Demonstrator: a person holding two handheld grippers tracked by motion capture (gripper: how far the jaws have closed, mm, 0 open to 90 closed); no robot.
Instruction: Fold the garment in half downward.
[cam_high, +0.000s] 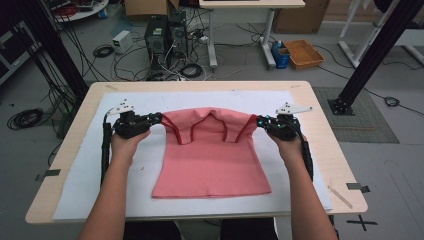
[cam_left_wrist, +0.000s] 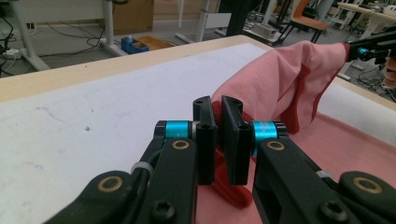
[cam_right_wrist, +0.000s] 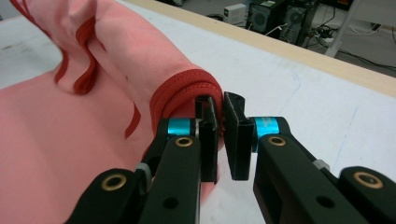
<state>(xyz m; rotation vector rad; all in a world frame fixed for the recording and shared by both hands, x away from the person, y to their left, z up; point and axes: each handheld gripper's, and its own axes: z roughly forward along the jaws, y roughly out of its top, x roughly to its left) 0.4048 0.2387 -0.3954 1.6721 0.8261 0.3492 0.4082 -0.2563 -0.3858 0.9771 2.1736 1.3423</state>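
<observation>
I had both grippers on the pink garment (cam_high: 210, 160), which lay on the white sheet (cam_high: 90, 170) covering the wooden bench (cam_high: 320, 150). The lower half of the garment rested flat toward my side of the bench, while its upper edge was lifted and stretched between the two grippers, with darker red trim showing along the folds there.

My left gripper (cam_high: 152, 120) sat at the garment's left upper corner. In the left gripper view its fingers (cam_left_wrist: 205, 140) stood narrow, clamped on a fold of the pink cloth (cam_left_wrist: 289, 84) that bunched up beyond them and hung below them.

My right gripper (cam_high: 261, 121) sat at the garment's right upper corner. In the right gripper view its fingers (cam_right_wrist: 208, 140) were drawn close, and the red-hemmed edge of the garment (cam_right_wrist: 187, 91) curled against the left finger; a thin gap stayed visible between the fingers, so I cannot tell for certain how much cloth sat inside it.

Beyond the bench from the garment, on the floor, stood an orange basket (cam_high: 303, 53); I could not make out anything inside it. Just beside it stood a blue box (cam_high: 281, 54) with a bottle in it.
</observation>
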